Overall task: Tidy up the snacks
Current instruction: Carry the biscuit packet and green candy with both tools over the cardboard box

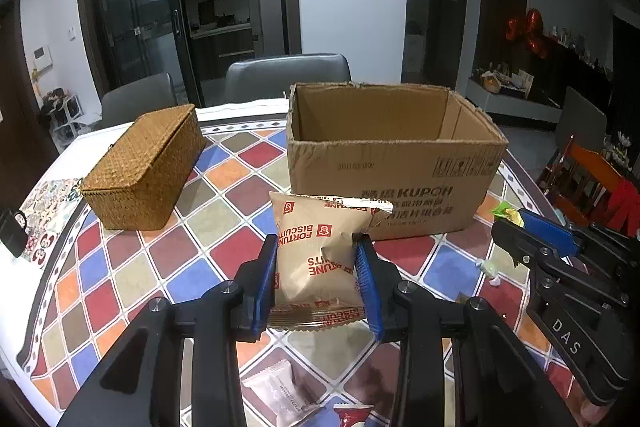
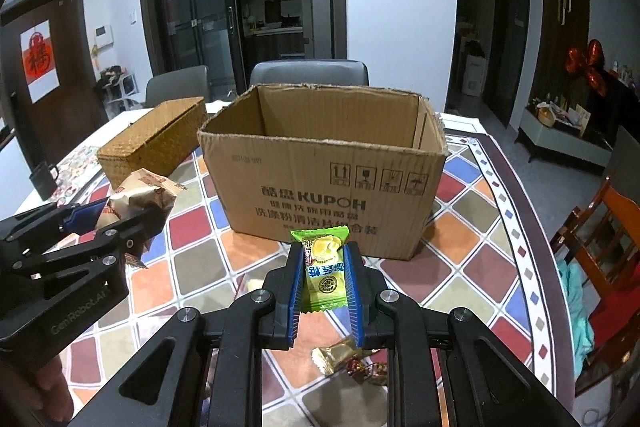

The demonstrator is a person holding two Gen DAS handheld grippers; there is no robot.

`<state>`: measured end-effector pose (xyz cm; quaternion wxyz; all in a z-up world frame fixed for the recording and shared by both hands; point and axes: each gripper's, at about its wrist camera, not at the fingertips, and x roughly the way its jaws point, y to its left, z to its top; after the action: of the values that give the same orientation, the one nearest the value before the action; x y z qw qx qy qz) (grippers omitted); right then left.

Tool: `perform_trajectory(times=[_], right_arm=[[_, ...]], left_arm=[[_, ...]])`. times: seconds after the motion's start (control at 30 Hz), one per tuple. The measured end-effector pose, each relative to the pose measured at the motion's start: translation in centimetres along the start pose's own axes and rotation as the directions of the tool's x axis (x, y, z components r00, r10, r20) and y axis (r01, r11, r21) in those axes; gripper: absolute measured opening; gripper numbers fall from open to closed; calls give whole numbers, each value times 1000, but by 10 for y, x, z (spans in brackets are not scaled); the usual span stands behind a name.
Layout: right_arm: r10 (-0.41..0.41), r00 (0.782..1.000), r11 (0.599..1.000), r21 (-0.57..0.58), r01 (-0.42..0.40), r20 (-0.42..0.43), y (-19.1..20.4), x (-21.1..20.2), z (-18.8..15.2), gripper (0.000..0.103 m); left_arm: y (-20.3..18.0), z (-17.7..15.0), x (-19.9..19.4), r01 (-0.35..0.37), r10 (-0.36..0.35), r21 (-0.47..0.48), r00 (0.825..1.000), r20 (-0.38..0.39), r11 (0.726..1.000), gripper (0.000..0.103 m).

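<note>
A home dining area at night: a table (image 2: 500, 187) under a colourful diamond-patterned cloth, grey upholstered chairs (image 2: 308, 73) behind it, dark glass sliding doors (image 2: 192, 7) opening onto a kitchen with counters, a red paper charm on a wooden door (image 2: 38, 61), red foil balloons (image 2: 588, 65) above a cluttered sideboard

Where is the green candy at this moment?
The green candy is held between the fingers of the right gripper, above the table and just in front of the cardboard box, in the centre of the right wrist view.
</note>
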<state>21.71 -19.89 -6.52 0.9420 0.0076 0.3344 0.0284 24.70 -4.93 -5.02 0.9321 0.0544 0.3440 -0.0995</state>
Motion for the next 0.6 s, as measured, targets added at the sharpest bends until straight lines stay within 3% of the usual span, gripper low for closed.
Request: perform_trajectory(times=[0.6], right_arm=[[-31,998,999,19,30,49,-11,-19,28,21]], left_arm=[[-8,29,-10,26,-25,-9,999,47,1000,37]])
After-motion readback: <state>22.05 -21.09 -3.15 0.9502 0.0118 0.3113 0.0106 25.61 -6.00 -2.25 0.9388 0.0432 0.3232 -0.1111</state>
